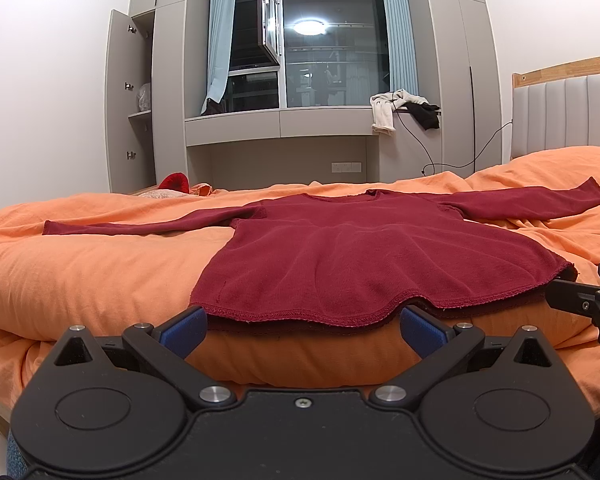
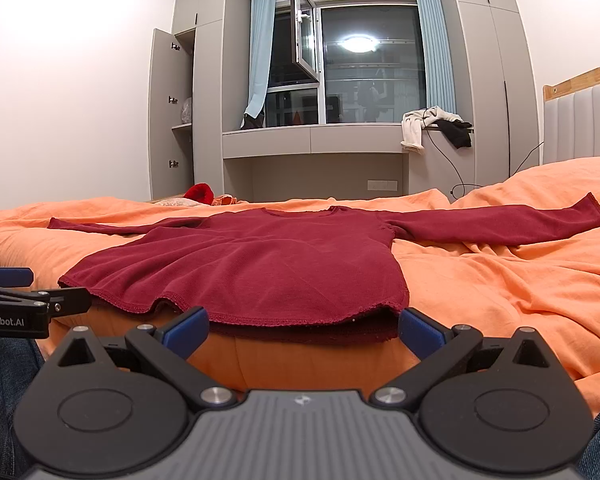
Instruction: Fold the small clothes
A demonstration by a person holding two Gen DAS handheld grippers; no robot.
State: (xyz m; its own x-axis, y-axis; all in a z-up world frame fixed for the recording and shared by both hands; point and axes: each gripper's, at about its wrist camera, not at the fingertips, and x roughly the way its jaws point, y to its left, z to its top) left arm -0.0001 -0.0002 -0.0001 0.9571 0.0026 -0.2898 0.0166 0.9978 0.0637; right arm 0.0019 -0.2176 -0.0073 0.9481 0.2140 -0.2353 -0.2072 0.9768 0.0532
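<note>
- The left claw is held wide open and empty, its blue-padded fingers spread just short of the hem of the dark red long-sleeved knit top, which sits at 12 o'clock from it.
- The right claw is likewise spread apart and empty, facing the same hem from a little further along; in its view the left claw's black arm is seen at 9 o'clock, and in the left view the right claw appears at 3 o'clock beside the hem corner.
- The top is laid flat, hem nearest, neckline away, on the orange quilted bed cover; one sleeve runs out toward 10 o'clock and the other toward 2 o'clock.
- Folding is judged not yet begun, since both sleeves lie fully extended.
- For a clean first fold, each hem corner or sleeve is best pinched through both layers, with the lower finger slid under the fabric rather than into the soft cover beneath.
- The fabric is finely ribbed and matte, with a stitched, slightly wavy hem that lifts off the bed in places; it is judged limp and stretchy, so it should be lifted low and carried evenly to avoid dragging.
- The cover is puffy and creased, so wrinkles may be transferred unless the top is smoothed.
- Beyond the bed, at 12 o'clock, a grey window bench carries a pale garment and a black one.
</note>
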